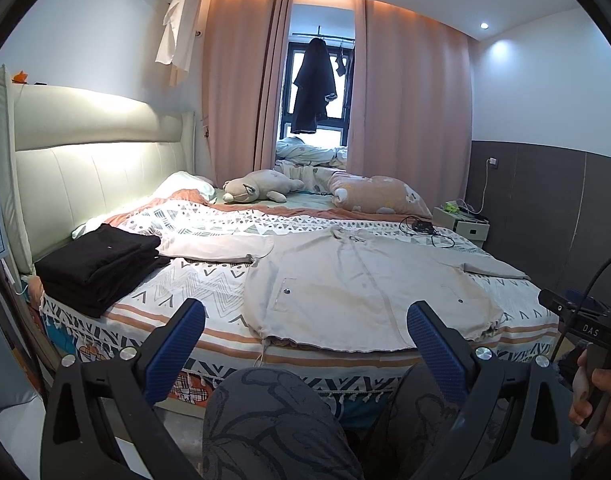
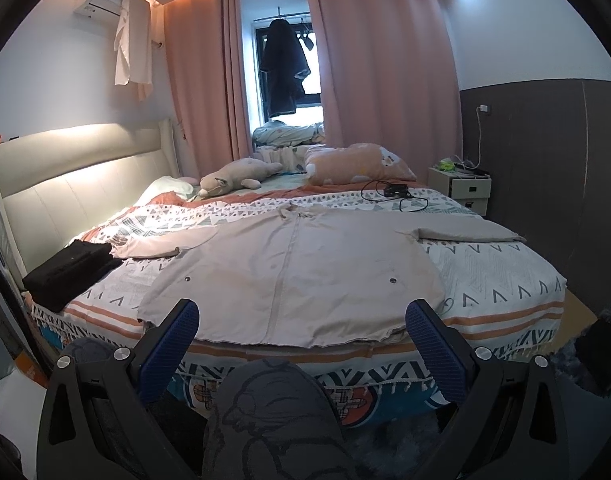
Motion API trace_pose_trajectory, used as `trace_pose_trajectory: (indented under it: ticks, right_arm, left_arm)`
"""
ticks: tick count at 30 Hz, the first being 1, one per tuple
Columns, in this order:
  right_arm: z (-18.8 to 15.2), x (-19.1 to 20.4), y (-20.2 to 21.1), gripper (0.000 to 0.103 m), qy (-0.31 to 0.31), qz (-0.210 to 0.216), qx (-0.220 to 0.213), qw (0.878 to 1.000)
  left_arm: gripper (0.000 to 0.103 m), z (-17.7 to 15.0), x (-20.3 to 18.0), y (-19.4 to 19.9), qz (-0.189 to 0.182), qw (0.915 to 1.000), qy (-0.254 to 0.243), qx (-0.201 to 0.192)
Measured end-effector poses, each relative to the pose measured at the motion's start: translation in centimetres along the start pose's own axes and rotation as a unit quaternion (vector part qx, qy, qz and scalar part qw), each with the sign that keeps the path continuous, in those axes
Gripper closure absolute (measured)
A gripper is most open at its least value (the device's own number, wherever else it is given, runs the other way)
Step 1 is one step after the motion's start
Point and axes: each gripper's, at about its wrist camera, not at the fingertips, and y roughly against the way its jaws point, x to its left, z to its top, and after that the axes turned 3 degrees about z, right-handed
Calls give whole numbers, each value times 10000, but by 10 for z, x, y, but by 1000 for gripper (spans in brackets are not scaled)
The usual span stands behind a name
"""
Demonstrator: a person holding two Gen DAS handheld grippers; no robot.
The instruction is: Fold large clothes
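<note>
My left gripper and right gripper match: black frames, blue ribbed fingers, silver screws at the pivots. A black cable runs to the right gripper's body, marked "DAS". I wear grey trousers with a dark outline print.

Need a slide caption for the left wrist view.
Open left gripper faces a beige jacket spread flat on the bed, folded black clothes stacked alongside.

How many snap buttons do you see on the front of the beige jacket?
2 on the beige jacket: left snap button, right snap button, either side of the zipper. Others may be hidden.
</note>
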Motion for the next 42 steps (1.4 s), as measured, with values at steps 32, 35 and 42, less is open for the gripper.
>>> trace_pose_trajectory:
  ticks: [32,35,42]
  right_arm:
    - [44,-4,-128,0,49,0,341,9994]
    - [58,-8,-153,0,-107,40,428,9990]
    - [89,-8,-209,0,-286,176,493,9982]
  left_arm:
    - [0,30,35,-121,461,9978,358,313]
    - [0,37,45,-142,603,9966,417,387]
    - [0,56,72,-193,853,9930,568,591]
